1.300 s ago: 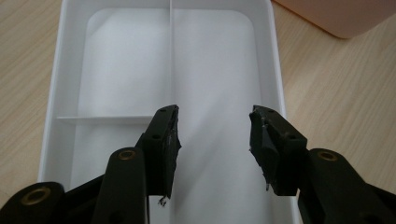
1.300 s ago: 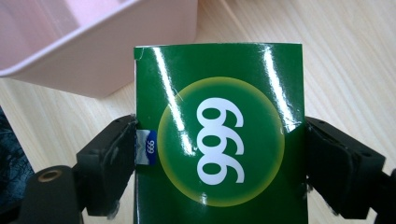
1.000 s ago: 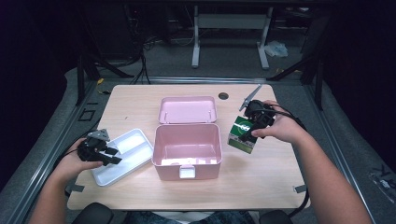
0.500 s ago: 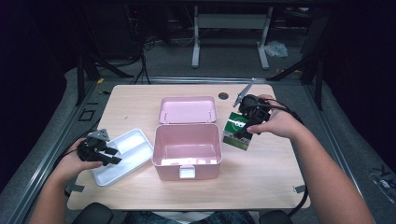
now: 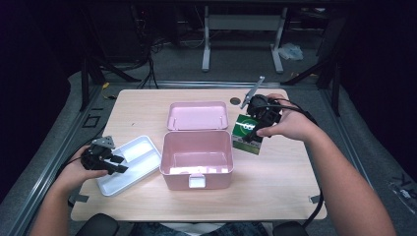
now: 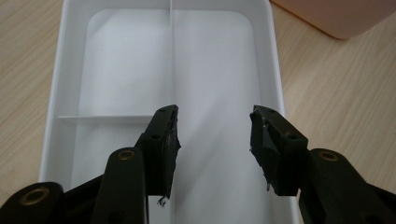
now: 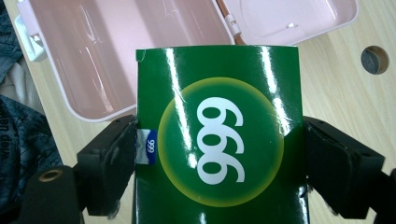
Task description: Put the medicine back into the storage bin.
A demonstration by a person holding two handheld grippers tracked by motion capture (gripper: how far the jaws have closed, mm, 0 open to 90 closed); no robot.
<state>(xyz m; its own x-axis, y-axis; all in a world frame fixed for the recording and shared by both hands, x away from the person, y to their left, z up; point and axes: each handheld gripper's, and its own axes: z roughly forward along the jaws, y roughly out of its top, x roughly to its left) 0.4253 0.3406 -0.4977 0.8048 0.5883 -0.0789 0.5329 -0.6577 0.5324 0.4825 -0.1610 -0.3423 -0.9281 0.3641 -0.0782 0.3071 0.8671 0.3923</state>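
Note:
A pink box [image 5: 196, 158] stands open at the table's middle, its lid [image 5: 197, 115] lying flat behind it; the box [image 7: 116, 56] looks empty inside. My right gripper [image 5: 254, 129] is shut on a green carton [image 5: 247, 132] marked "999" [image 7: 217, 140], held in the air just right of the pink box. A white divided tray [image 5: 129, 163] lies left of the box. My left gripper [image 5: 114, 164] hovers open over the tray [image 6: 173, 70], nothing between its fingers.
A round cable hole [image 5: 235, 101] sits in the wooden table [image 5: 275, 187] behind the box's lid. Table legs and cables stand on the dark floor beyond the far edge.
My right gripper has carried the green carton up and leftward, closer to the pink box. The left gripper has stayed over the tray.

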